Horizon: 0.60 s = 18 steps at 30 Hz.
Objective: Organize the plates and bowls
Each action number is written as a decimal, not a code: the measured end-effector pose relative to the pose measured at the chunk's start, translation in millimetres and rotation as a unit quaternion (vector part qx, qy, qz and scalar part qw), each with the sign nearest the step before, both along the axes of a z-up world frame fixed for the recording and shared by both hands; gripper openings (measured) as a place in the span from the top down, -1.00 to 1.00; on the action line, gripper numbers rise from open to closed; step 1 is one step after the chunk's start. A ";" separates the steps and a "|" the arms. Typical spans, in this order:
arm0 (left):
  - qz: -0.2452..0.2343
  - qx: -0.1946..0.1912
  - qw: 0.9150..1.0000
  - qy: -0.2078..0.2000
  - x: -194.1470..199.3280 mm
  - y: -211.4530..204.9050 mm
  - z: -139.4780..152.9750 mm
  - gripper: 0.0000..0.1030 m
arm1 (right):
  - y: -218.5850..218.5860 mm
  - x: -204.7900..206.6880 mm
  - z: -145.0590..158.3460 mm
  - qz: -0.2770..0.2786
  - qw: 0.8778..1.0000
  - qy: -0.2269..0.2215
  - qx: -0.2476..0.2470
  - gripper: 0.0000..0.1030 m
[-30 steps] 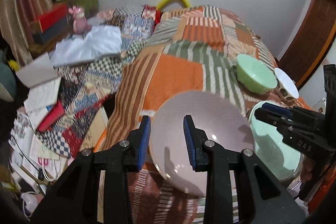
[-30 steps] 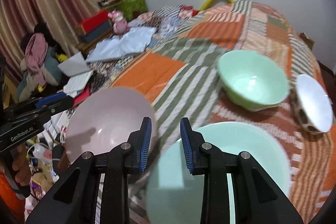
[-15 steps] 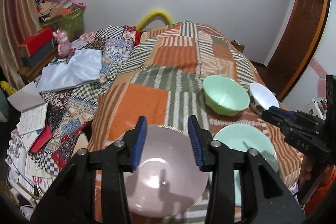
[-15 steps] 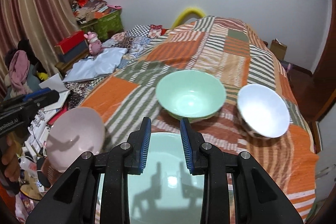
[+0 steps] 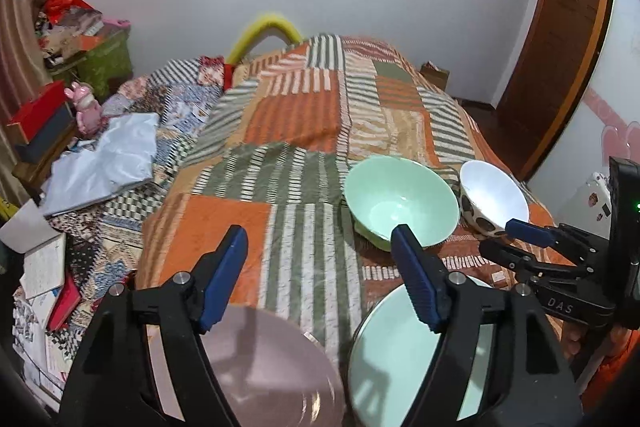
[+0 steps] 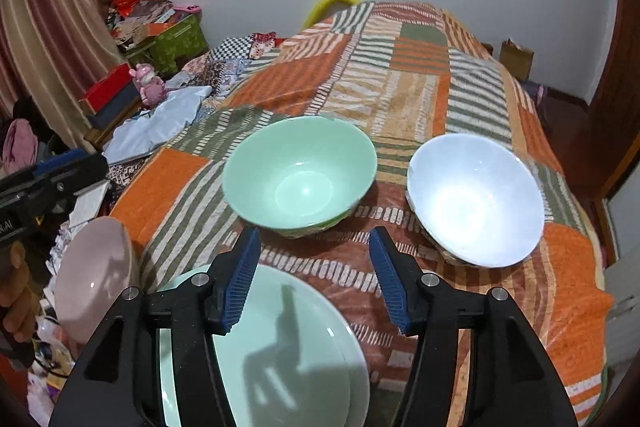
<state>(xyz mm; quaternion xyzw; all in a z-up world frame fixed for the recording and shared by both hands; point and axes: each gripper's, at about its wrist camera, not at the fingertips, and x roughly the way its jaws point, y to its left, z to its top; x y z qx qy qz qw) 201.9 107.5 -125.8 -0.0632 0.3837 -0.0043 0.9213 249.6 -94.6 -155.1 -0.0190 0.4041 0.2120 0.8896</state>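
Note:
My left gripper (image 5: pixel 320 275) hangs over the near rim of a pink plate (image 5: pixel 272 367) on the bed. Its jaws are opening and nothing is pressed between them. My right gripper (image 6: pixel 316 277) is over a pale green plate (image 6: pixel 280 355), its jaws also opening and gripping nothing. Beyond them stand a green bowl (image 6: pixel 300 179) and a white bowl (image 6: pixel 476 199) with a spotted outside. The left wrist view has the green plate (image 5: pixel 400 359), green bowl (image 5: pixel 400 203), white bowl (image 5: pixel 492 195) and right gripper (image 5: pixel 516 241) on the right. The pink plate (image 6: pixel 96 275) and left gripper (image 6: pixel 52 171) show left in the right wrist view.
All the dishes sit on an orange and green patchwork bedspread (image 5: pixel 304 115). To the left lie a pale cloth (image 5: pixel 104 155), papers and books (image 5: pixel 44 267) and boxes. A wooden door (image 5: pixel 560 59) is on the right, and a hand (image 6: pixel 16 307) holds the left gripper.
Both grippers have pulled back toward the near edge of the bed and their jaws have spread apart. The pink and green plates now lie under them, no longer pinched.

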 end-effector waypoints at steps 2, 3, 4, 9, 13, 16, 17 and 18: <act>-0.007 -0.004 1.000 0.014 13.5 -3.0 -6.5 -0.46 | -2.0 7.5 -3.5 0.002 1.000 0.015 0.015 -0.02; -0.009 -0.004 1.000 0.023 22.4 -5.2 -11.0 -0.46 | -3.2 10.8 -5.1 0.002 1.000 0.019 0.020 -0.02; -0.011 -0.003 1.000 0.028 28.0 -6.9 -13.7 -0.46 | -3.7 13.9 -7.3 0.002 0.999 0.023 0.023 -0.02; -0.022 -0.004 0.998 0.057 57.2 -15.8 -32.4 -0.46 | -2.5 29.4 -16.7 -0.004 0.999 0.037 0.030 -0.02; -0.026 0.007 0.997 0.072 73.0 -21.7 -44.3 -0.46 | -4.1 42.7 -25.6 -0.008 0.997 0.058 0.042 -0.02; -0.032 0.016 0.996 0.083 82.7 -25.5 -52.7 -0.45 | -4.1 49.4 -32.0 -0.008 0.996 0.075 0.057 0.07; -0.033 0.015 0.996 0.087 85.7 -26.0 -54.8 -0.42 | -3.4 51.3 -33.7 -0.008 0.995 0.078 0.057 0.07; -0.035 0.014 0.995 0.092 89.6 -26.8 -58.2 -0.34 | -2.0 52.4 -35.3 -0.007 0.995 0.081 0.055 0.07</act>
